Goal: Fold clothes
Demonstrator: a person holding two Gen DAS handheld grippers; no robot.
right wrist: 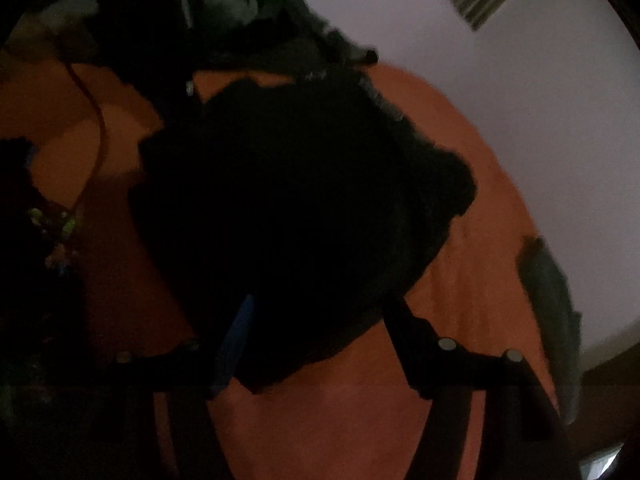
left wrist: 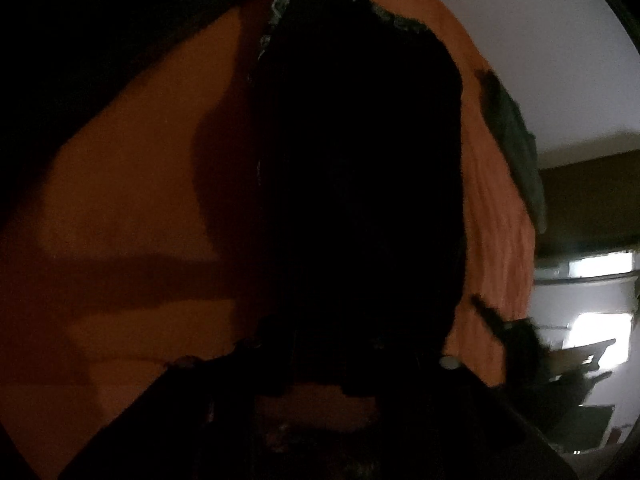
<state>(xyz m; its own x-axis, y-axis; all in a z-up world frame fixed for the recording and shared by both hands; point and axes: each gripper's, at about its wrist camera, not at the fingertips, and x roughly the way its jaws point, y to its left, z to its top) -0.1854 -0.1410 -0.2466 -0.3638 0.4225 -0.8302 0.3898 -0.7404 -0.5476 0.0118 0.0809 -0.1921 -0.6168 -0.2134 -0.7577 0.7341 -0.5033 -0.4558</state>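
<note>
Orange bed cover fills both views, dimly lit and faintly ribbed; a black garment lies spread across its middle, its edge trimmed in pale lace in the left wrist view; a dark green cloth sits at the cover's right edge, well apart from the black garment; more dark clothes are heaped at the far side, too dim to tell apart.

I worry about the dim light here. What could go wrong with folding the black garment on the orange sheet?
1. The black garment shows as one dark mass on the orange sheet, so its edges and folds are hard to judge.
2. It covers the space between the right gripper fingers; a grab could catch several layers.
3. Dark clothes piled behind could get dragged along.
</note>
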